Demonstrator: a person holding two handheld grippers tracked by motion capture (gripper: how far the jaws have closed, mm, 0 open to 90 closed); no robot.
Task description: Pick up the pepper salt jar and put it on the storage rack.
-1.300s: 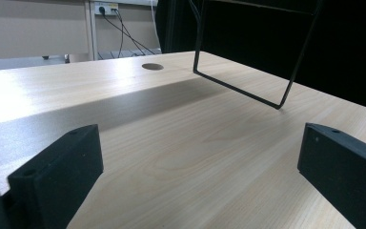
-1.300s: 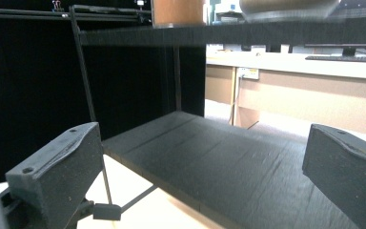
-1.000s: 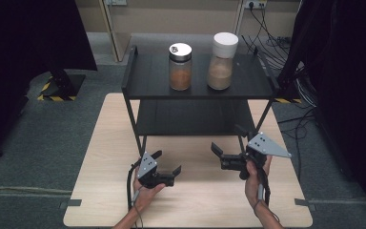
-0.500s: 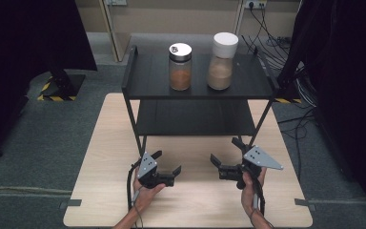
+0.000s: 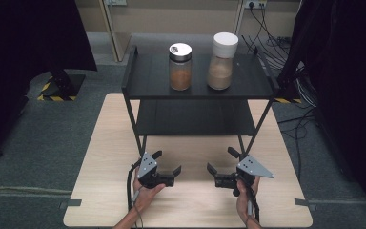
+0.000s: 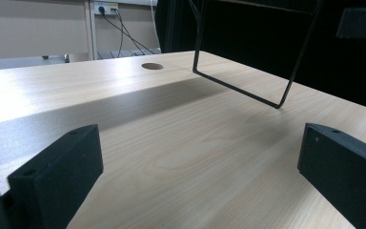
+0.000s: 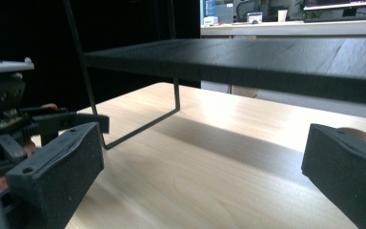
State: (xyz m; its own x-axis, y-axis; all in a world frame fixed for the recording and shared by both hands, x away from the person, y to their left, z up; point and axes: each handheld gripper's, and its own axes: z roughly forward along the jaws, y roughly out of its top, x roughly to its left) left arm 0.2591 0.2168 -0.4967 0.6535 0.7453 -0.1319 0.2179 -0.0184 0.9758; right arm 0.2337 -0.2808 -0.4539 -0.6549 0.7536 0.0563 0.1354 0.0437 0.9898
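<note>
Forearms cut off at bottom edge, 6 o'clock, high view. Lower shelf [image 5: 195, 119] back part hidden under top shelf [image 5: 147, 83]. Jar [image 5: 180, 67] lid mark too small to read. Right gripper view: other gripper [image 7: 14, 119] cut off at 9 o'clock edge.

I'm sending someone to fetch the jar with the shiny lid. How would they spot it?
Find the black two-tier shelf standing on the wooden table; two jars sit on its top tier. Take the left jar: shorter, clear glass, brown powder, metallic lid, unlike the taller white-capped jar beside it.
</note>
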